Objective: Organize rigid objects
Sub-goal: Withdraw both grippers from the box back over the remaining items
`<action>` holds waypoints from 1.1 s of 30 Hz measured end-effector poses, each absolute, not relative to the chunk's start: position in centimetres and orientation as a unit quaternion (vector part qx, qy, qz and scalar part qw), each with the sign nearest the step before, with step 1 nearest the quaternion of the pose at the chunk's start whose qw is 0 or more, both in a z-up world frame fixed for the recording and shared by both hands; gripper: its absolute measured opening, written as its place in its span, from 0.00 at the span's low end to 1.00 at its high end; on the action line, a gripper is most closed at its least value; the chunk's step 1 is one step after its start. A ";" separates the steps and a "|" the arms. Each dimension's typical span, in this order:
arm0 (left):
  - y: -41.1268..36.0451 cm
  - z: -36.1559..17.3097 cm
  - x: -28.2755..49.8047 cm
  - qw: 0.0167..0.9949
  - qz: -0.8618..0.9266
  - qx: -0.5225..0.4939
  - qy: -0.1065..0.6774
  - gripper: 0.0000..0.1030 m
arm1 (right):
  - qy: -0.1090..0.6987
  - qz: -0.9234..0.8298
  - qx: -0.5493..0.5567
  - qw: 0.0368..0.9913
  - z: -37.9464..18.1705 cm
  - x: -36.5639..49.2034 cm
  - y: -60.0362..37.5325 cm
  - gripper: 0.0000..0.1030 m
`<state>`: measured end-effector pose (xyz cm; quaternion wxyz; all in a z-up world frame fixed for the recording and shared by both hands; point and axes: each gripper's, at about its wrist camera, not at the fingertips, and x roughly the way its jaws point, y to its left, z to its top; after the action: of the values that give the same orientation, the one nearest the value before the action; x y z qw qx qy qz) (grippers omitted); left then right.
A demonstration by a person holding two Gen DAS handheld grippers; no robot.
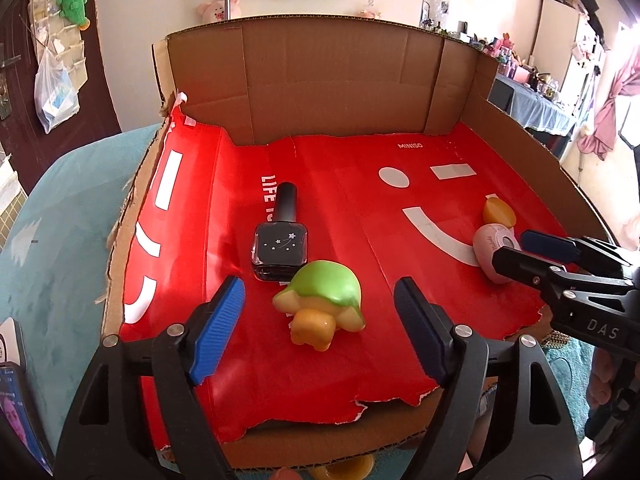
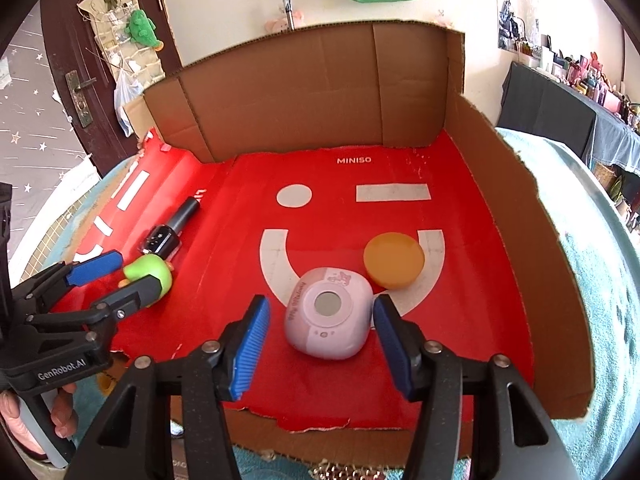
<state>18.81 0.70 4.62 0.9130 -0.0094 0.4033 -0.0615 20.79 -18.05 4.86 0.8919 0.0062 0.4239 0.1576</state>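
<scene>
A toy turtle (image 1: 324, 300) with a green shell lies on the red paper floor of a cardboard box (image 1: 320, 80). My left gripper (image 1: 320, 292) stands open around it, with a gap at each pad. Just behind the turtle lies a black nail polish bottle (image 1: 280, 240). My right gripper (image 2: 322, 308) is open around a pink rounded case (image 2: 326, 314). Its right pad is at the case's edge and its left pad stands clear. An orange disc (image 2: 394, 260) lies right behind the case. The right wrist view also shows the left gripper (image 2: 136, 276) astride the turtle (image 2: 146, 276).
Tall cardboard walls (image 2: 304, 100) close the box at the back and on the right; the left wall is low and the front edge torn. A teal blanket (image 1: 68, 220) lies under the box. A hand (image 2: 60, 412) holds the left gripper's handle.
</scene>
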 end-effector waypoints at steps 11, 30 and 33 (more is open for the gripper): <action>0.6 6.0 16.9 0.922 -0.057 -0.001 0.383 0.77 | 0.396 0.175 0.024 0.901 7.0 18.3 -18.6 0.64; 0.4 8.2 12.2 0.936 -0.070 -0.023 0.344 1.00 | 0.318 0.204 0.044 0.925 10.4 12.7 -19.3 1.00; 0.3 8.2 11.6 0.938 -0.068 -0.022 0.338 1.00 | 0.308 0.209 0.045 0.927 10.6 12.0 -19.4 1.00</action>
<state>11.64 0.34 8.18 0.9384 -0.0221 0.3380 -0.0680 11.95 -19.36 10.61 0.9272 0.0447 0.3075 0.2091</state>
